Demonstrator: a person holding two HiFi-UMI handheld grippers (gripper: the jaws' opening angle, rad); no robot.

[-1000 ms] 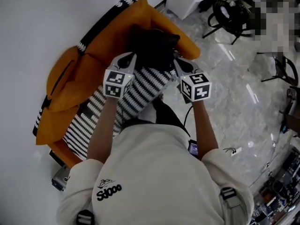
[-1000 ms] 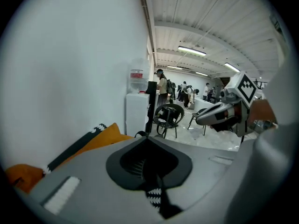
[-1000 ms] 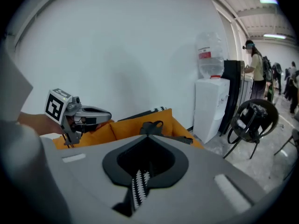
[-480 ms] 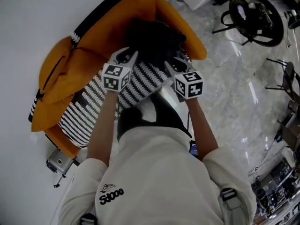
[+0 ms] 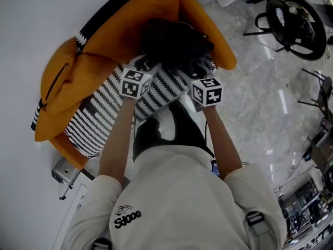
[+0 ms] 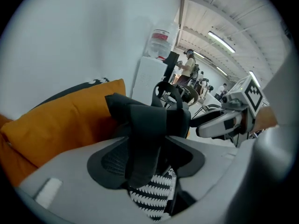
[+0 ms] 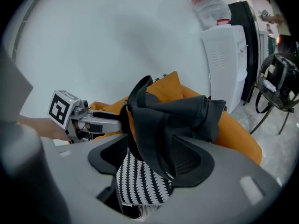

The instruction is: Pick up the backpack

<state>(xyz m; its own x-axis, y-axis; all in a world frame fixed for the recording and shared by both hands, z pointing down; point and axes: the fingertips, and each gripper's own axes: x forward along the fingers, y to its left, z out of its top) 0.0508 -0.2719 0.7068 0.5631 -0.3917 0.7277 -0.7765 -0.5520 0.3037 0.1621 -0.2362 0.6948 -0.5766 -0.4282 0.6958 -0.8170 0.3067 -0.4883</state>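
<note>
Orange seat (image 5: 125, 33) (by the wall (image 5: 31, 20)) bears 1 backpack (image 5: 174, 40), 1 striped cushion (image 5: 99, 119).

The right gripper (image 7: 149, 161) has its grey jaws opening, and a black strap of the backpack (image 7: 182, 113) hangs between the dark pads (nearer the right-hand one). The backpack slumps on an orange cushion (image 7: 240, 134). A black-and-white patterned cushion (image 7: 138, 185) lies at the orange cushion's near edge, under the jaws. The left gripper (image 7: 110, 121) reaches in from the left, its marker cube (image 7: 60, 108) outward. A white water dispenser (image 7: 224, 64) stands against the wall (image 7: 93, 36).
</note>
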